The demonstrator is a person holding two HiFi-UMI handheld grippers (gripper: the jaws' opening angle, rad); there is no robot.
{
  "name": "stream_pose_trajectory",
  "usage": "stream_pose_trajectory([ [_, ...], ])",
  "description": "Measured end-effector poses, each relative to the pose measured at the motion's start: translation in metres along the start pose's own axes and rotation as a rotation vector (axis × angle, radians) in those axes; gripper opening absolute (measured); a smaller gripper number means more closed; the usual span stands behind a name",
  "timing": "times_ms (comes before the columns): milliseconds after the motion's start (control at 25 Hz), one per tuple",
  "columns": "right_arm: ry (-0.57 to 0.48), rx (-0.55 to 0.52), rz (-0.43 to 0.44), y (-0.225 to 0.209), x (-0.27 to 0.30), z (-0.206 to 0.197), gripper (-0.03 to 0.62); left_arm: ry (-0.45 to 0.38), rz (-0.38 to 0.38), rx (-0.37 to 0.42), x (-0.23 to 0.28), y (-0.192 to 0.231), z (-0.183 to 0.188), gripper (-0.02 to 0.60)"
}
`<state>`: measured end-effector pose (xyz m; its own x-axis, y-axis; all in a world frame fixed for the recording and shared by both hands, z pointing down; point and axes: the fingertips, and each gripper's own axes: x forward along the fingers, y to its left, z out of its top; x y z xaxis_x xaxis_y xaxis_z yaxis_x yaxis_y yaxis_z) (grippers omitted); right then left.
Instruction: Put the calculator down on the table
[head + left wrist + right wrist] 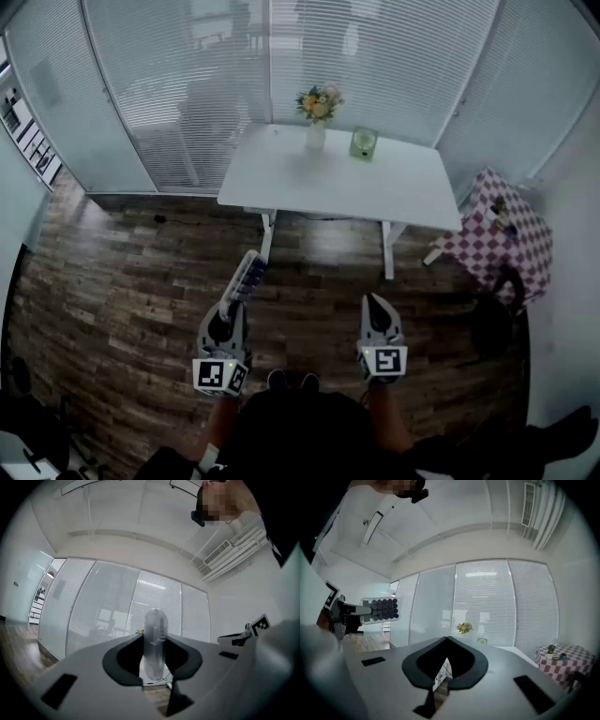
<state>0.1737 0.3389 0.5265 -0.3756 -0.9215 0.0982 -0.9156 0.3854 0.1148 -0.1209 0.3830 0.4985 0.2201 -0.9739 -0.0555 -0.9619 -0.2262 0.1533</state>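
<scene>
Your left claw (229, 307) clamps the calculator (248, 273), whose long axis points ahead toward the desk (394, 192), well apart; your right claw (377, 302) is closed and empty.

The bench (356, 183) is plain white, the floor (112, 300) dark brown planks. The cloth (502, 239) is red-and-white checked; the calculator (380, 610) pale with dark keys.

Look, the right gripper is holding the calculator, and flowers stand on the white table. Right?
No: the left gripper holds the calculator, its jaws shut on it, as the head view shows. The flowers do stand on the white table.
</scene>
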Motion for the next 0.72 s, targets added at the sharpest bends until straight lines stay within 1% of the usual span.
stream_pose_trajectory([
  [160, -0.002, 0.033, 0.001, 0.001, 0.001, 0.006, 0.006, 0.016, -0.005, -0.008, 0.003, 0.001, -0.001, 0.100],
  [400, 0.028, 0.021, 0.012, 0.003, 0.003, -0.003, 0.006, 0.023, -0.001, -0.004, 0.003, 0.002, -0.003, 0.100],
  [560, 0.009, 0.029, 0.017, 0.004, 0.002, 0.003, 0.006, 0.023, -0.003, 0.000, 0.005, 0.002, -0.003, 0.100],
  [720, -0.005, 0.022, 0.067, 0.003, 0.004, -0.002, 0.006, 0.030, -0.014, 0.003, 0.010, -0.007, -0.006, 0.100],
])
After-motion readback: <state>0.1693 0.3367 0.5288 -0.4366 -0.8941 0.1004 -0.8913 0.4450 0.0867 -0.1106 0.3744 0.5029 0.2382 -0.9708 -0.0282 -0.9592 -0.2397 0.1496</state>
